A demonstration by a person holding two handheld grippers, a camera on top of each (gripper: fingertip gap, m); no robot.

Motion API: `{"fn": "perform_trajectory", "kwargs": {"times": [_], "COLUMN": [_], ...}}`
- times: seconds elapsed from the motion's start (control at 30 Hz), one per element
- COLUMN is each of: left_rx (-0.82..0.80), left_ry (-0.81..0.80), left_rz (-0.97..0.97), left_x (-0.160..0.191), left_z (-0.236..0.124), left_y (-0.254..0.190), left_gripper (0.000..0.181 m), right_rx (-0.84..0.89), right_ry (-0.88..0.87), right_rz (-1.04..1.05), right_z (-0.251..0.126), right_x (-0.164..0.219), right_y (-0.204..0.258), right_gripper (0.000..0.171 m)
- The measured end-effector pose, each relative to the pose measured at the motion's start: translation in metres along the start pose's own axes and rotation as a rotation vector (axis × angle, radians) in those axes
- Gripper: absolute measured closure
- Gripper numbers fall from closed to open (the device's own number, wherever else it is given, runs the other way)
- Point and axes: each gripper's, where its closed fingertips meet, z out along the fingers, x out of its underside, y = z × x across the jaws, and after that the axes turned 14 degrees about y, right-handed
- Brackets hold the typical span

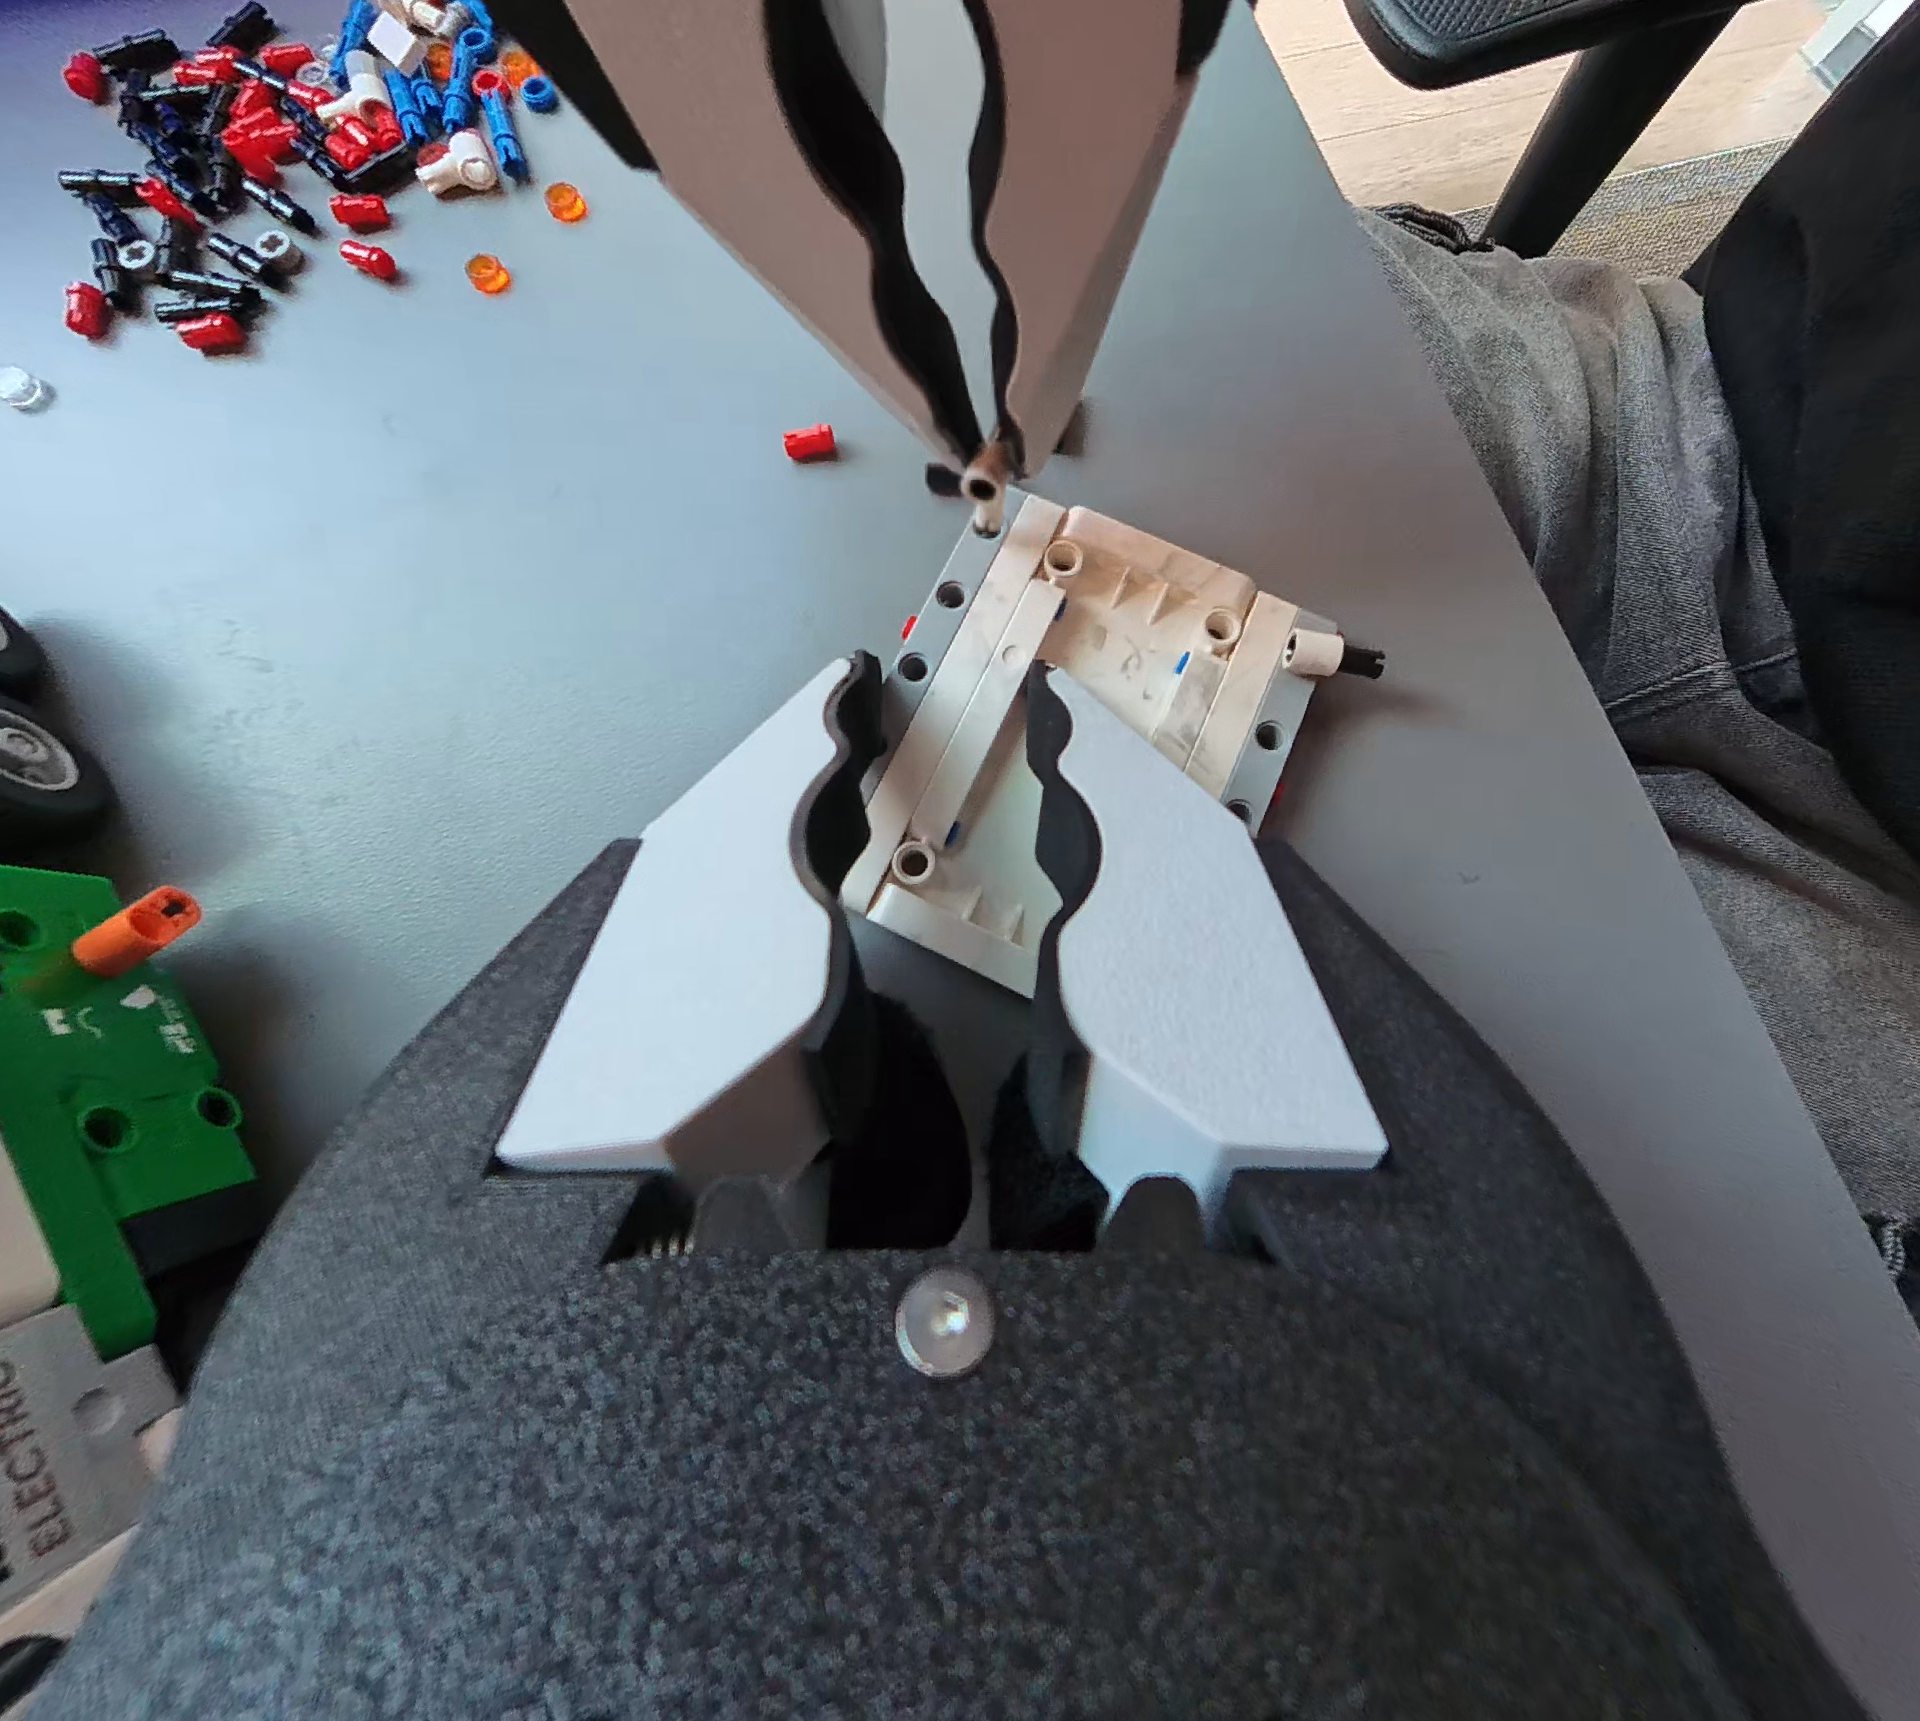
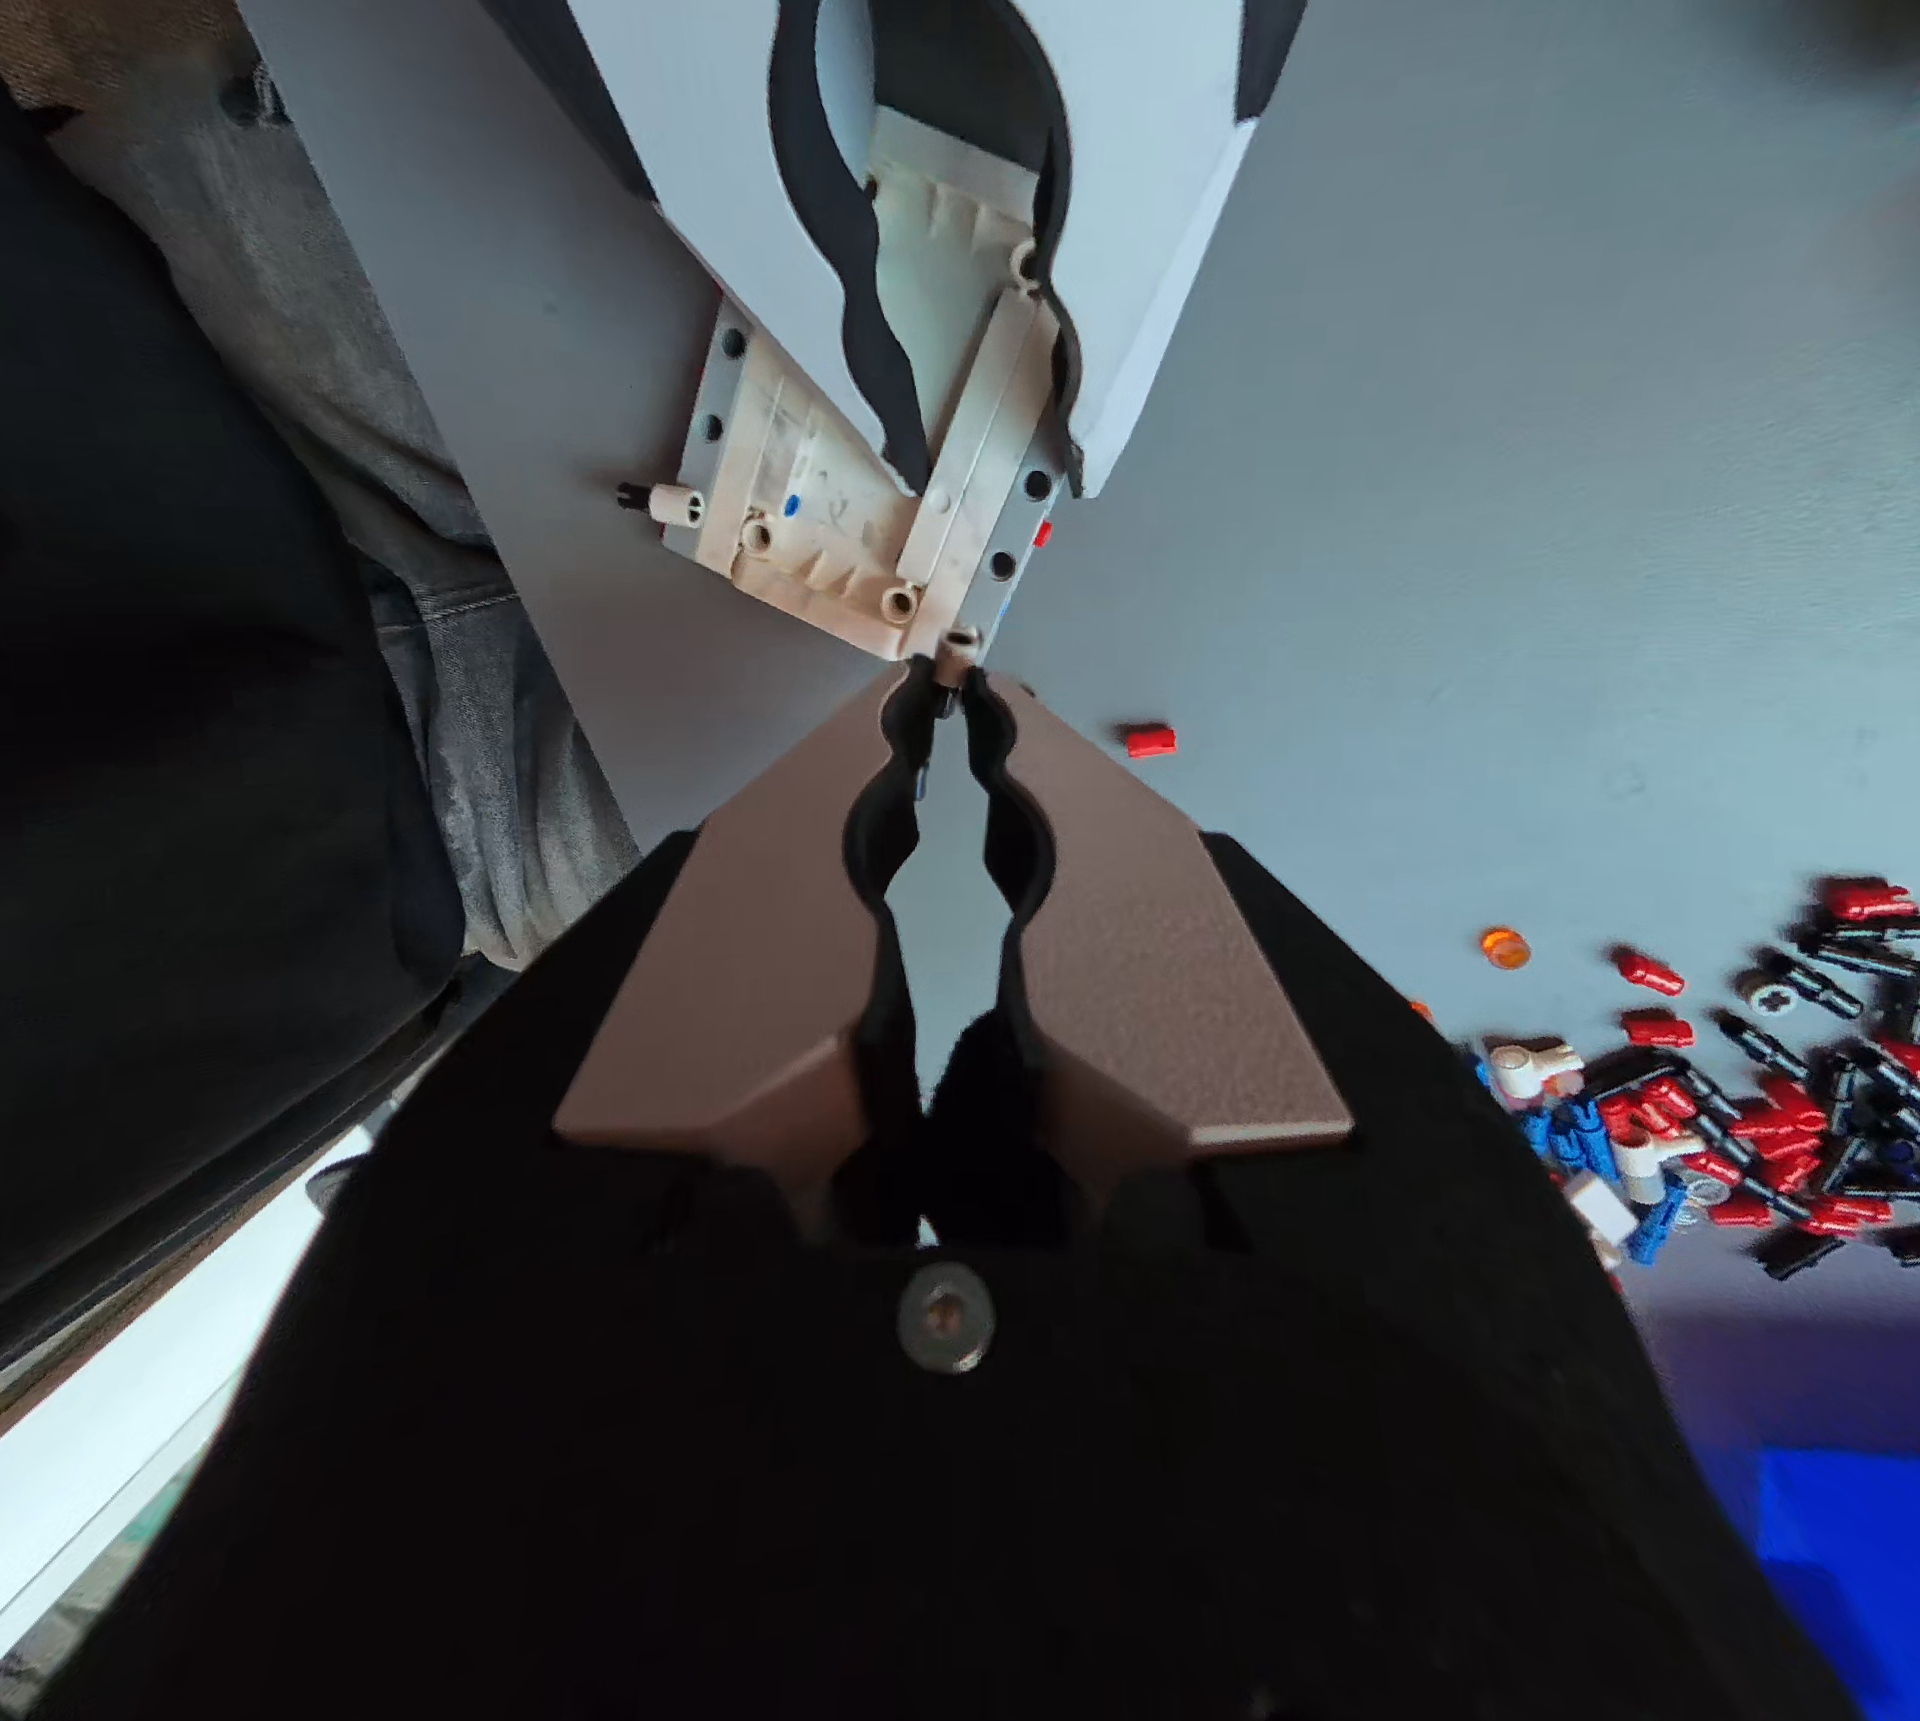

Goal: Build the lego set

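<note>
on the grey table point(image 1: 436, 632), left fingers point(image 1: 831, 798) clamp the white assembly point(image 1: 1132, 632), right fingers point(image 2: 899, 710) pinch a tan pin point(image 2: 958, 648).

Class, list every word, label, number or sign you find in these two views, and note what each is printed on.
I do not copy out writing; here is where it stands.
Green block, lower left of the left wrist view: small white printed marks, too small to read.
Grey plate below it: one dark printed word, partly cut off by the edge.
White assembly and tan pin: no writing.
Right wrist view: none.
</note>
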Motion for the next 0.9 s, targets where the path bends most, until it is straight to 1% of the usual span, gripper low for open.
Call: {"fn": "perform_trajectory", "kwargs": {"times": [0.07,0.2,0.4,0.73,0.83,0.9], "left_rx": [0.003,-0.003,-0.010,-0.029,-0.031,-0.034], "left_ry": [0.001,0.001,-0.002,-0.002,-0.002,-0.003], "left_rz": [-0.002,-0.001,0.002,0.006,0.007,0.012], "left_x": [0.000,0.000,0.000,0.000,-0.001,0.000], "left_z": [0.000,0.000,0.000,-0.001,0.000,0.000], "left_y": [0.000,0.000,0.001,0.002,0.002,0.002], "left_gripper": [0.155,0.155,0.156,0.156,0.156,0.156], "right_rx": [0.009,0.037,0.021,0.003,0.010,0.006], "right_ry": [0.047,0.047,0.114,0.118,0.051,0.043], "right_rz": [-0.017,0.008,0.007,0.039,0.032,0.027], "right_z": [0.007,0.006,0.006,0.007,0.005,0.010], "right_x": [0.004,0.001,0.007,0.004,-0.007,-0.009], "right_y": [0.001,-0.006,-0.003,-0.002,-0.004,-0.003], "right_gripper": [0.167,0.167,0.167,0.167,0.166,0.166]}}
